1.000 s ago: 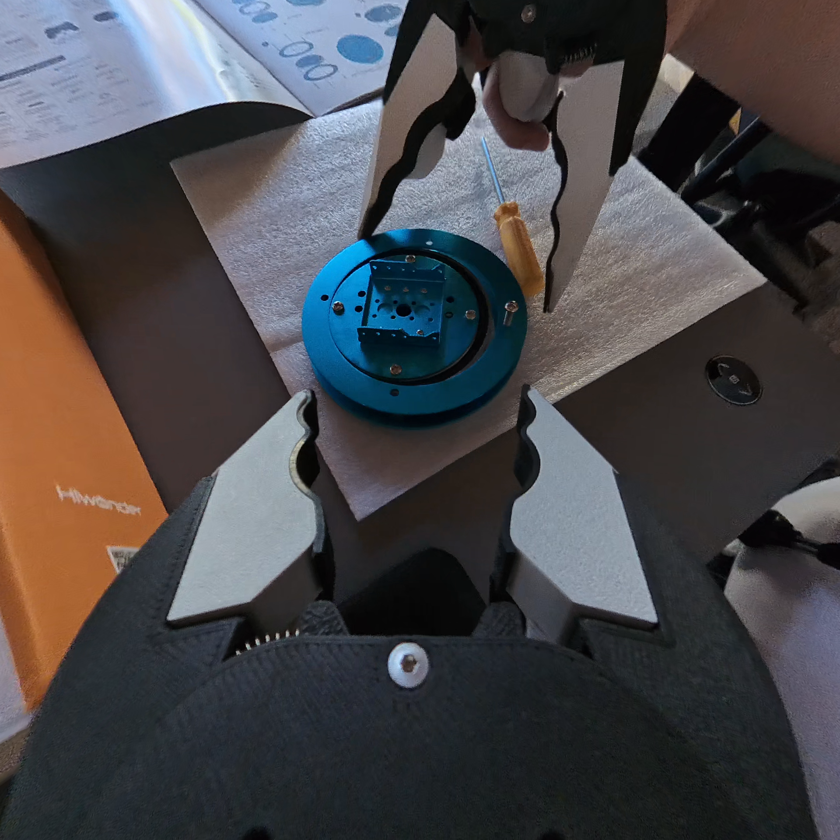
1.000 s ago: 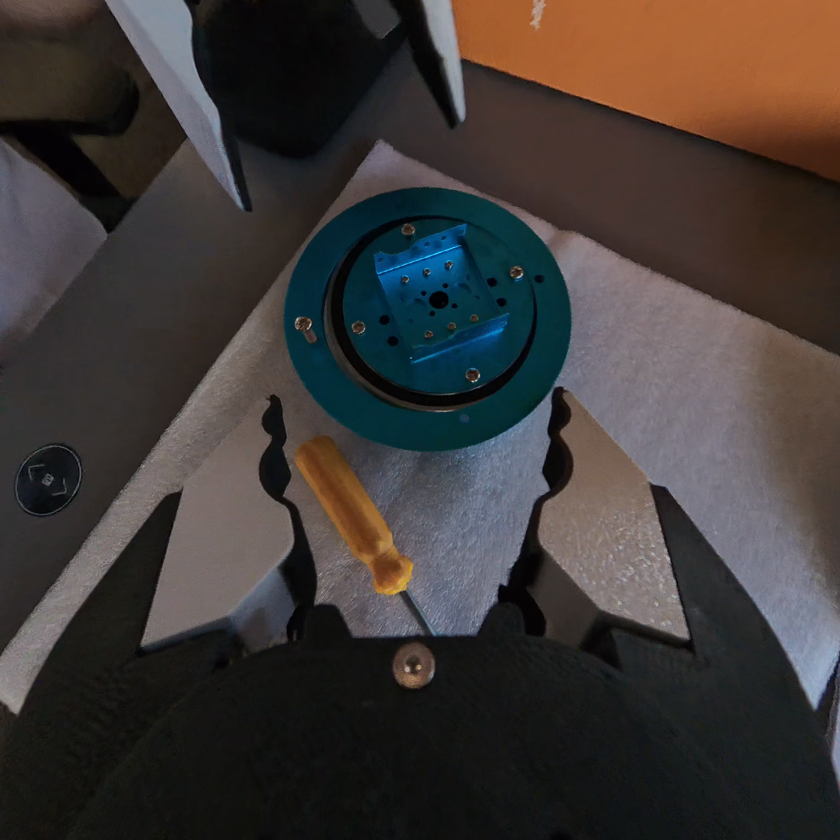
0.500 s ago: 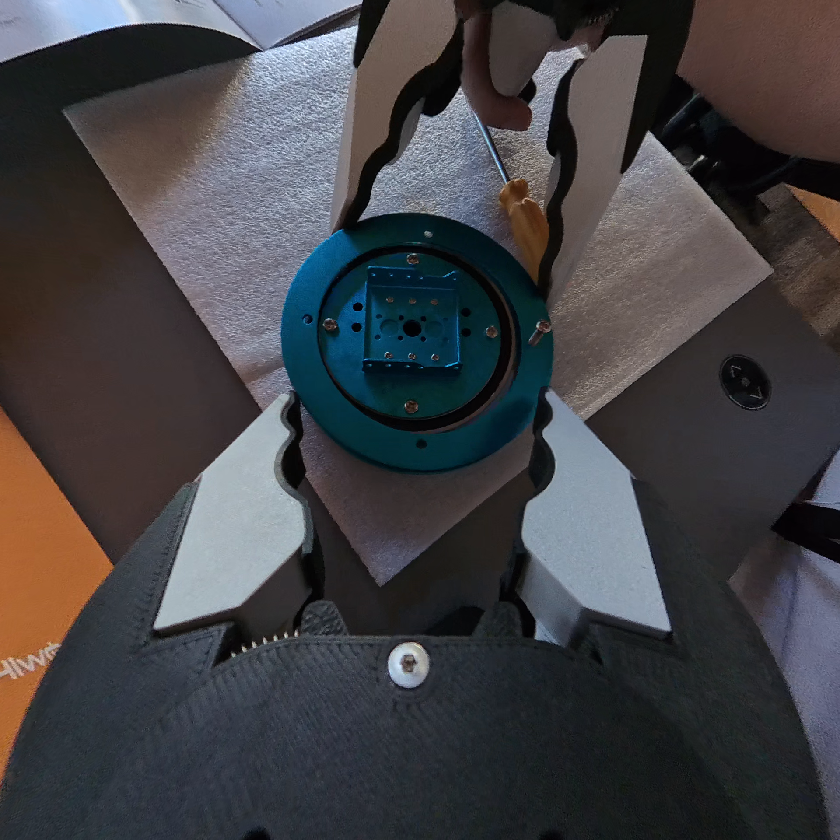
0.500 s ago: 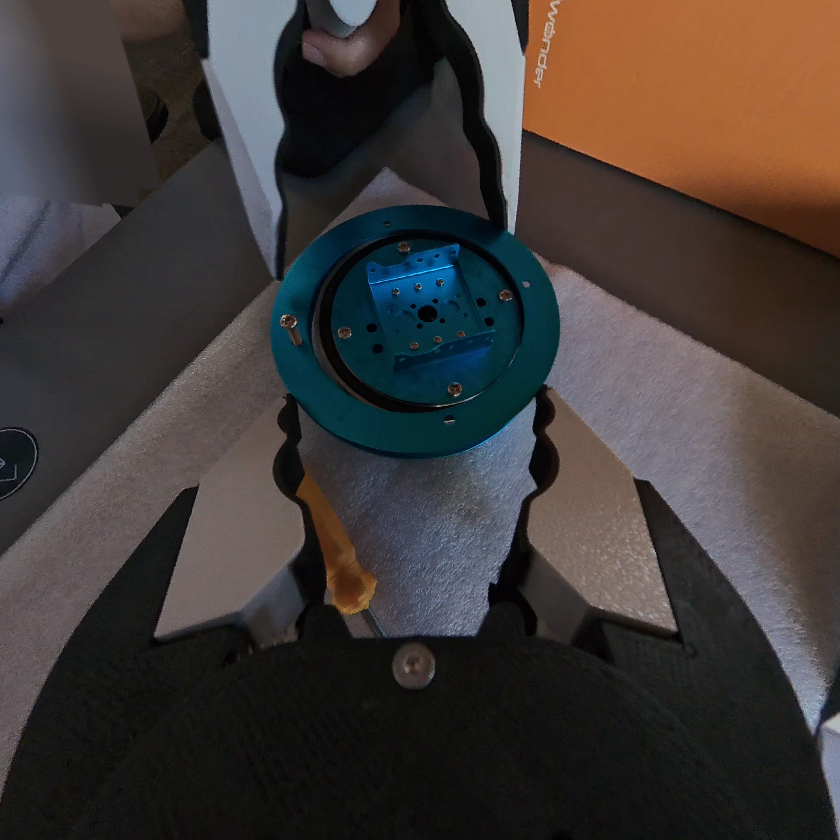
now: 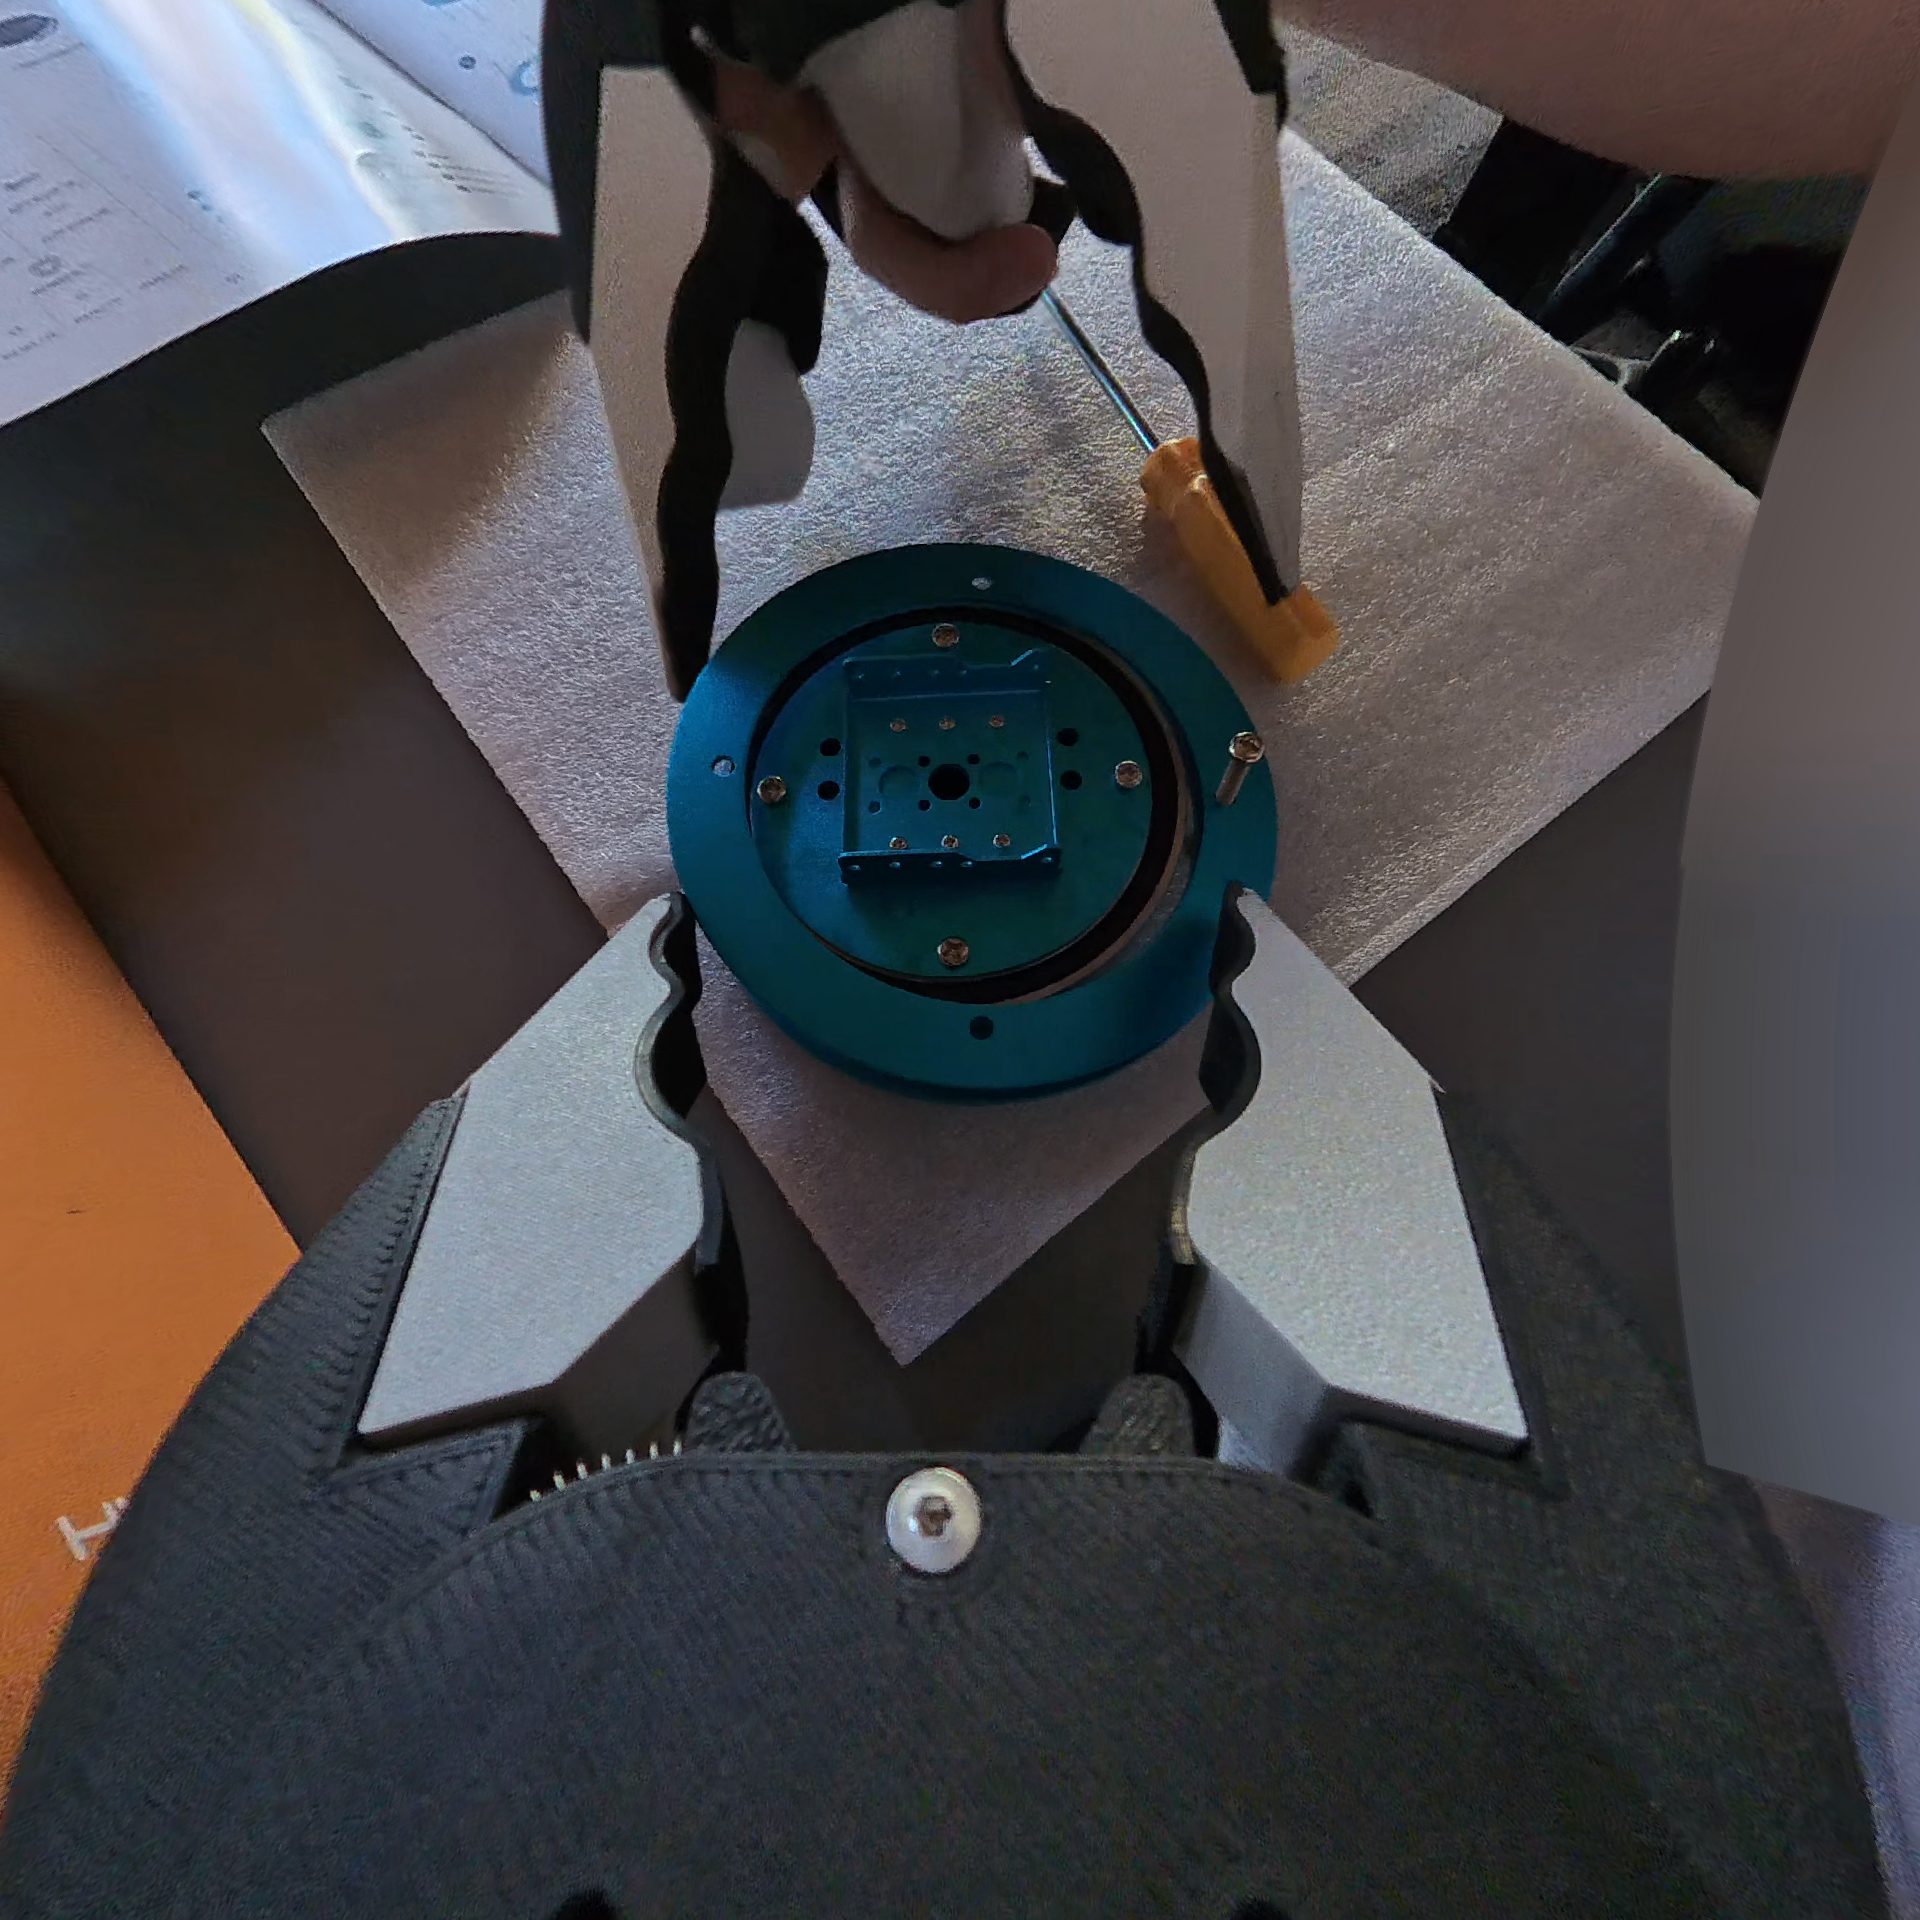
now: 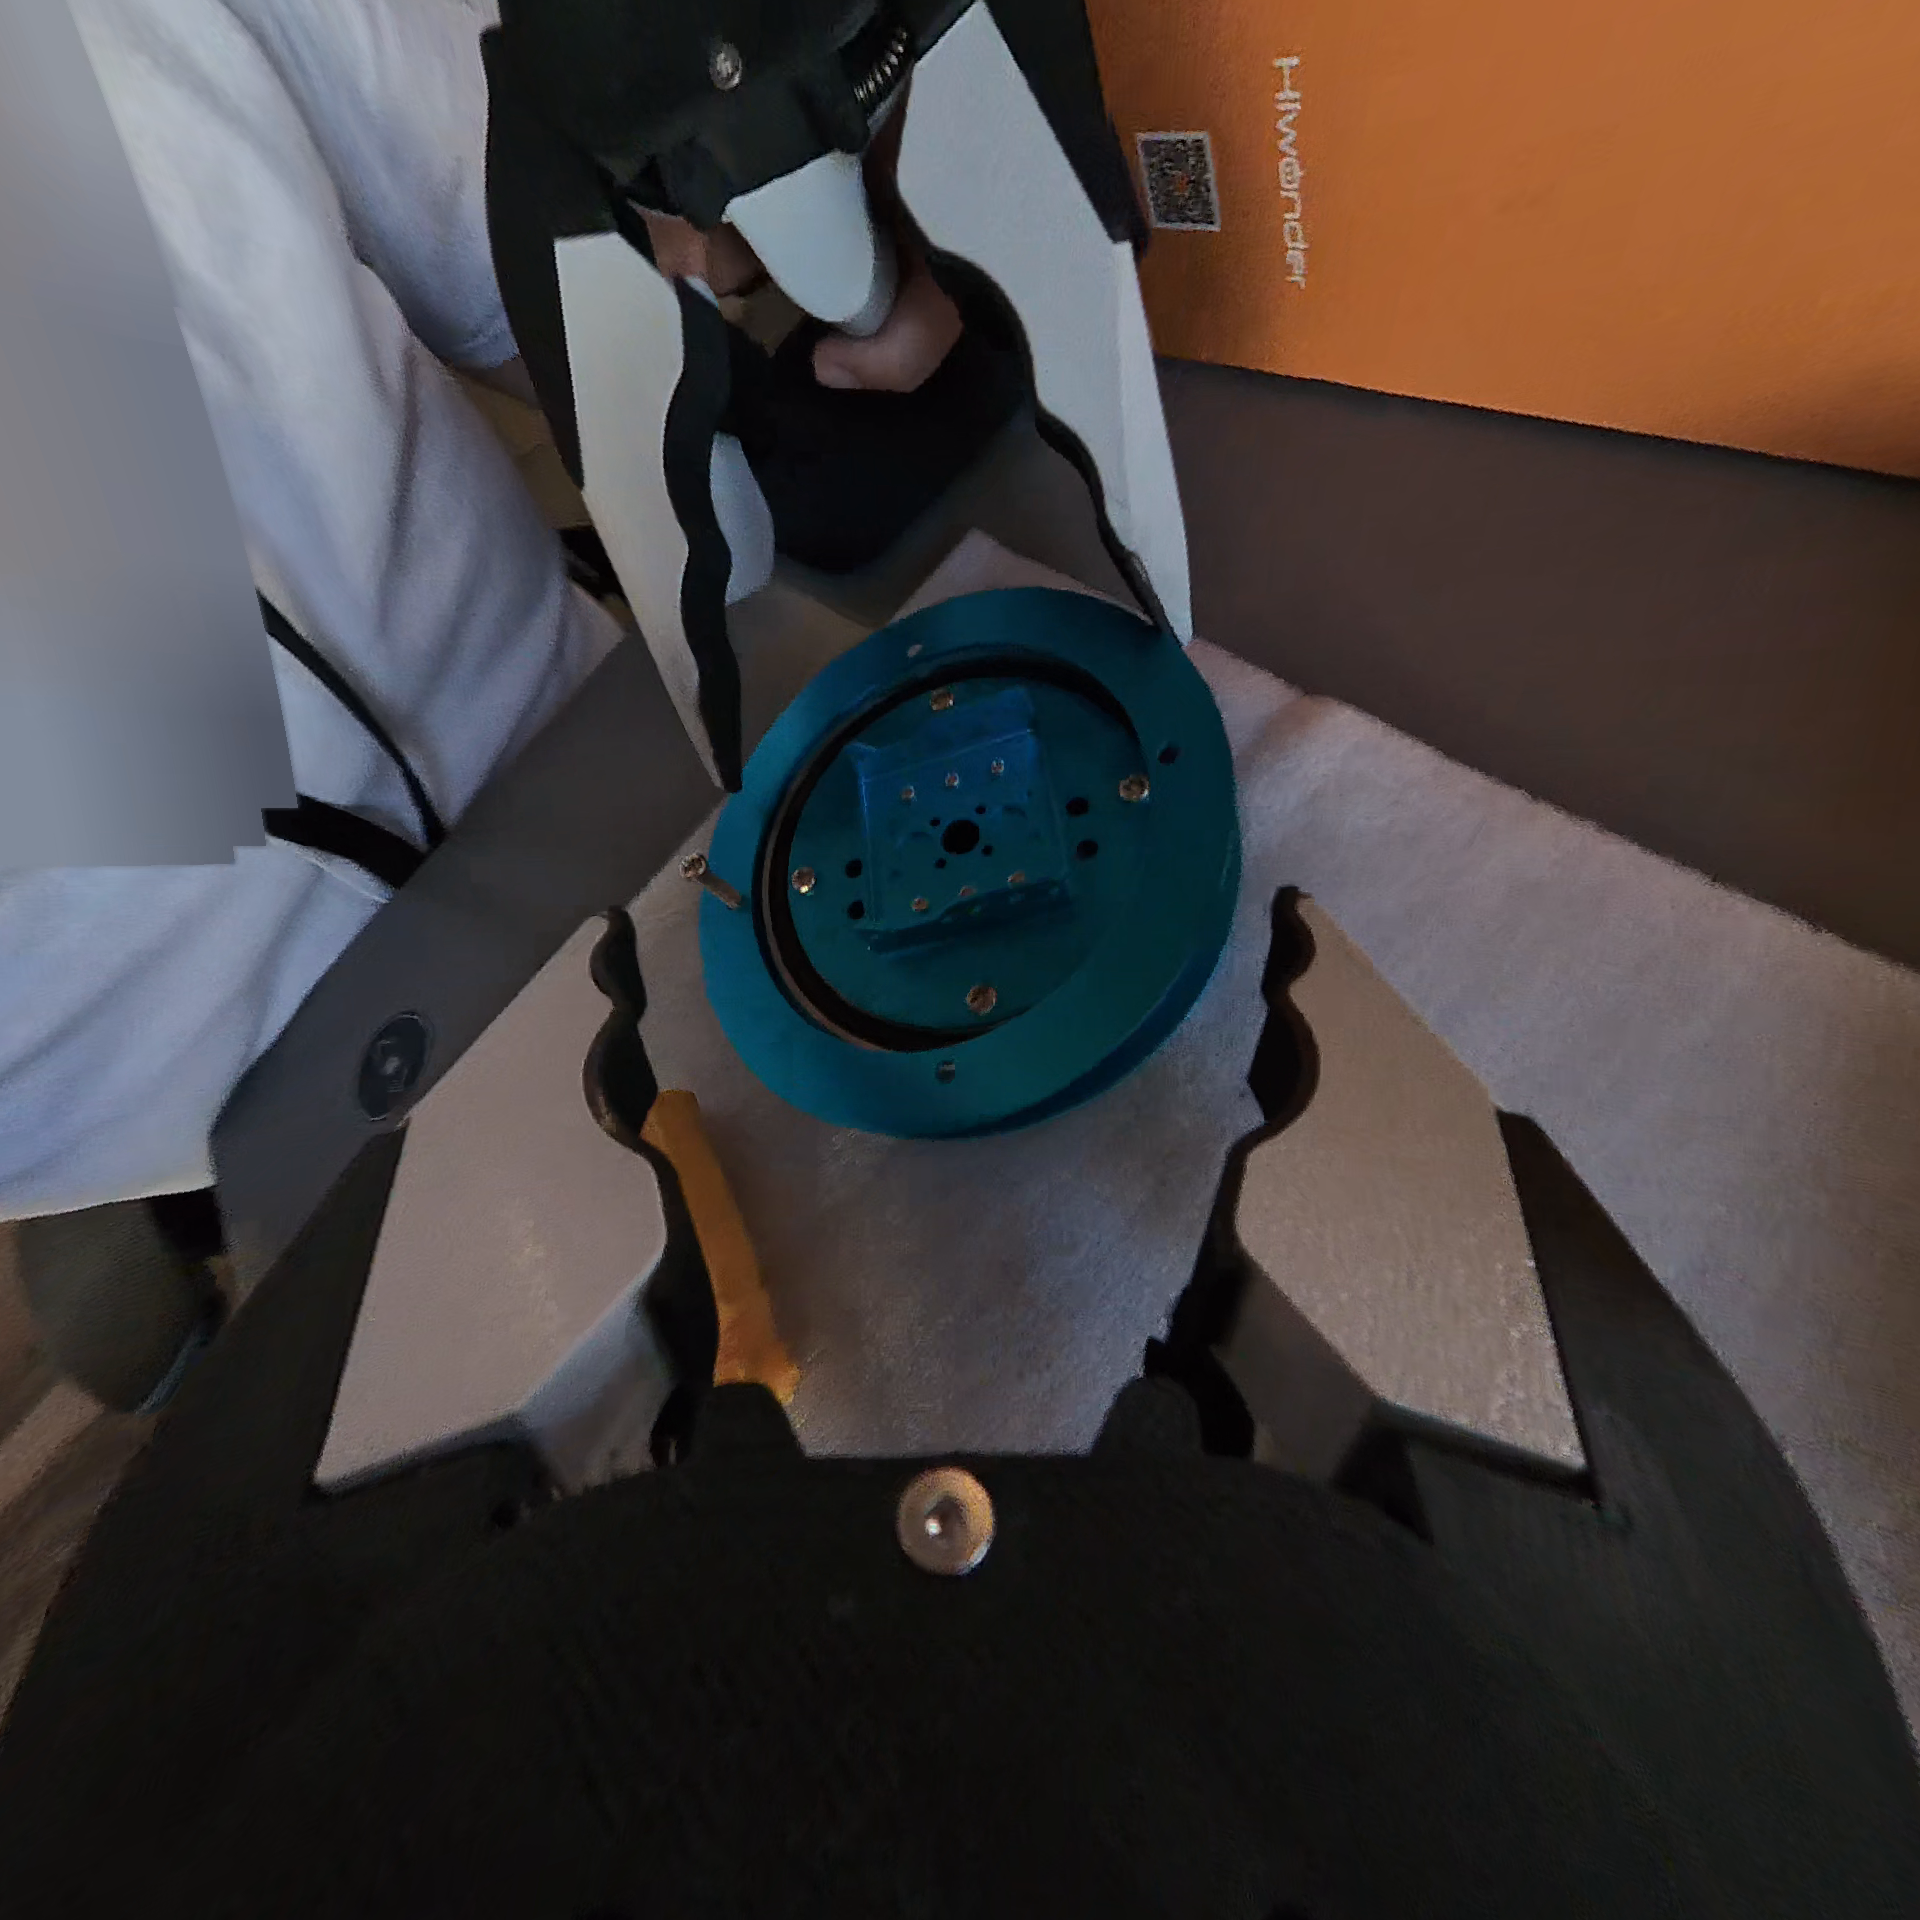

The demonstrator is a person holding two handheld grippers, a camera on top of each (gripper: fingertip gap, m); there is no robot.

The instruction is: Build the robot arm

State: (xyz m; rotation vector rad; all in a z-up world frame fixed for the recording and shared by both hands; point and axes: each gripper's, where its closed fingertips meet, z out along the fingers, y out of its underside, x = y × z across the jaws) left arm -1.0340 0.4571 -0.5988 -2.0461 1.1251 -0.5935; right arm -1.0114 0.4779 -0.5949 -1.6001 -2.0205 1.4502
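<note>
A round blue metal disc (image 5: 971,1029) with a square blue bracket (image 5: 951,790) screwed to its middle lies on a white foam sheet (image 5: 935,468). A loose screw (image 5: 1236,767) stands at its rim. My left gripper (image 5: 954,909) is open, its fingertips on either side of the disc's near rim; I cannot tell if they touch. My right gripper (image 6: 951,909) is open and empty on the opposite side, facing the disc (image 6: 1122,1081). A yellow-handled screwdriver (image 6: 722,1247) lies beside its left finger. In the left wrist view the screwdriver (image 5: 1179,499) is partly behind a right gripper finger.
An orange box (image 6: 1558,208) stands beyond the foam (image 6: 1558,935), also at the left (image 5: 104,1143). An open booklet (image 5: 208,187) lies at the far left. The dark surface has a round black button (image 6: 393,1049). A person in white (image 6: 364,520) is close. The grippers' ends are close to 5 cm from one another. My right tips are roughly 6 cm from the yellow-handled screwdriver (image 6: 722,1247).
Both grippers have come closer to the disc from opposite sides. My left fingers have spread wider and now flank its rim. My right gripper's finger has come alongside the screwdriver handle.
</note>
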